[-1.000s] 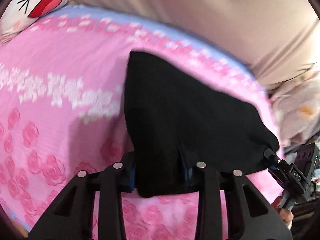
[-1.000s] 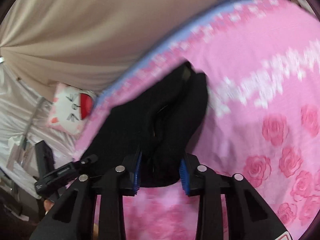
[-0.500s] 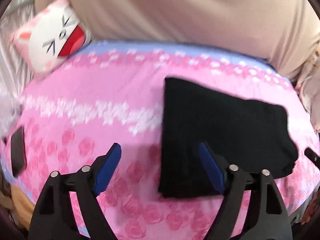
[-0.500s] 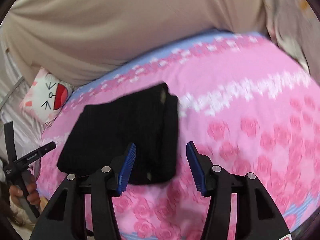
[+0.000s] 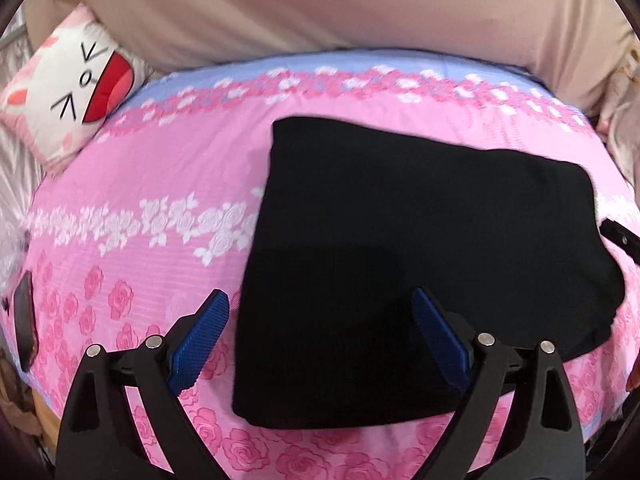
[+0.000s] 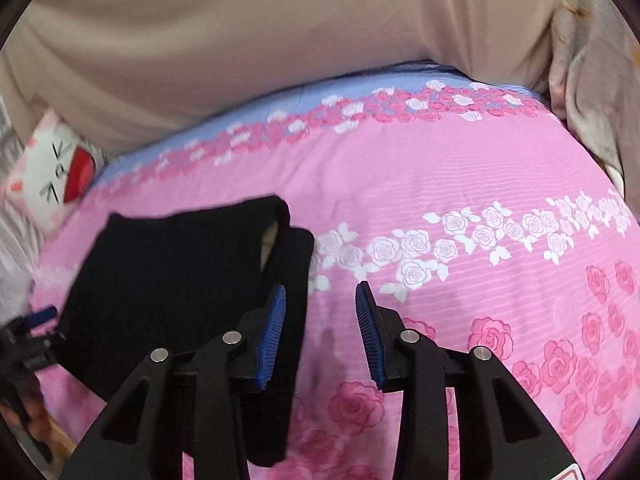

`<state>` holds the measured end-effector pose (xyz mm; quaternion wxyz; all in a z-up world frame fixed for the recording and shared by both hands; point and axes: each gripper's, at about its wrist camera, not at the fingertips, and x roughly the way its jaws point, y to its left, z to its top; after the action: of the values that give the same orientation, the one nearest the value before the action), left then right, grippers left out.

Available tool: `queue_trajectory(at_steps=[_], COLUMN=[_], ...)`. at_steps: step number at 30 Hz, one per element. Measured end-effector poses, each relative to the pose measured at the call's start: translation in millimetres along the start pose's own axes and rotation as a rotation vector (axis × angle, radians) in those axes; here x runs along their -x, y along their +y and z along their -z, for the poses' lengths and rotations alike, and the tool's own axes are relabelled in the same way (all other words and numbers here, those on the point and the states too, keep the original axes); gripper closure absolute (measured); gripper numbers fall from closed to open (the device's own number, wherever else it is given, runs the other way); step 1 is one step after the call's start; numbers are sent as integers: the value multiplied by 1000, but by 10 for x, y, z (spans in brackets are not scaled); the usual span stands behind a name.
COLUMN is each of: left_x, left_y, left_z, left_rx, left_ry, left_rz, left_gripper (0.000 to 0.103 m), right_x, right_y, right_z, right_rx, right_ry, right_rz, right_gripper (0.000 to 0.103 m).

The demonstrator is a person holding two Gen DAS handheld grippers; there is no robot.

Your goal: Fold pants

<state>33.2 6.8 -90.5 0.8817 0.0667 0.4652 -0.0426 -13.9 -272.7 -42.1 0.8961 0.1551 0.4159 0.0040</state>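
Note:
The black pants (image 5: pixel 420 232) lie folded in a flat rectangle on the pink rose-print bed sheet (image 5: pixel 140 184). My left gripper (image 5: pixel 320 340) hovers over their near left corner. Its jaws are opening wide, and the blue pads (image 5: pixel 200 336) do not touch the cloth. In the right wrist view the pants (image 6: pixel 172 280) lie left of centre. My right gripper (image 6: pixel 320 332) hangs just off their right edge, and its jaws are closing with only sheet between them. Each view catches the other gripper at its edge: the right gripper (image 5: pixel 620 240) and the left gripper (image 6: pixel 28 344).
A cat-face pillow (image 5: pixel 68 92) lies at the bed's far left corner, and a beige curtain (image 5: pixel 320 4) hangs behind. A dark flat object (image 5: pixel 24 320) rests near the bed's left edge. Crumpled bedding (image 6: pixel 592 80) sits at the far right. A person's hand (image 6: pixel 32 412) holds the left gripper.
Both grippers have let go of the pants and drawn back. The pants now lie flat on the bed. The left jaws spread wide; the right jaws spread, then narrowed.

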Motion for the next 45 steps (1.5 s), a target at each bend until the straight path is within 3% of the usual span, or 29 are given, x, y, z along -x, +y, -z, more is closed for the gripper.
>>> queue_trajectory(at_steps=[4,8,11,14,15,17,19,24,27,30,32,34,37,40,43,45], left_x=[-94,-110,-111,-88,-86,-95,-113,-104,-106,-109,-108,-97,-90,-89,-89,-84], left_y=[93,88,65,77,84,98,85,10,21,25,22,19,17,15,1,-17], left_z=[40,49,49,62,68,81,75,51,54,53,55,68,71,69,67,52], left_rx=[33,42,34,31,34,48,55,29,38,43,44,39,33,30,23,16], left_ry=[24,28,24,29,31,34,38,27,29,32,32,31,28,29,25,23], left_rz=[8,3,-9,-6,-3,5,3,-34,-36,-40,-44,-48,-52,-58,-66,-74], left_gripper=[6,5,5,5,5,5,5,5,5,5,5,5,5,5,5,5], right_x=[32,33,-30,84,116,102,26,50,109,-6,-92,-151,-133,-39,-193,-350], right_y=[296,627,657,275,123,10,-5,244,286,362,416,399,291,270,274,325], right_z=[26,-15,-31,-65,-67,-30,41,87,-22,-60,-34,7,-8,-24,-62,-65], right_rx=[88,136,171,36,-2,39,85,165,109,93,110,120,61,80,73,76], right_ry=[2,14,12,-36,-60,-67,-37,-77,-77,-15,24,31,24,-25,50,89], right_rz=[-94,-278,-208,-232,-180,-12,55,-25,-248,-371,-379,-327,-344,-251,-311,-347], right_gripper=[69,67,67,67,67,65,65,66,66,66,66,69,70,64,64,71])
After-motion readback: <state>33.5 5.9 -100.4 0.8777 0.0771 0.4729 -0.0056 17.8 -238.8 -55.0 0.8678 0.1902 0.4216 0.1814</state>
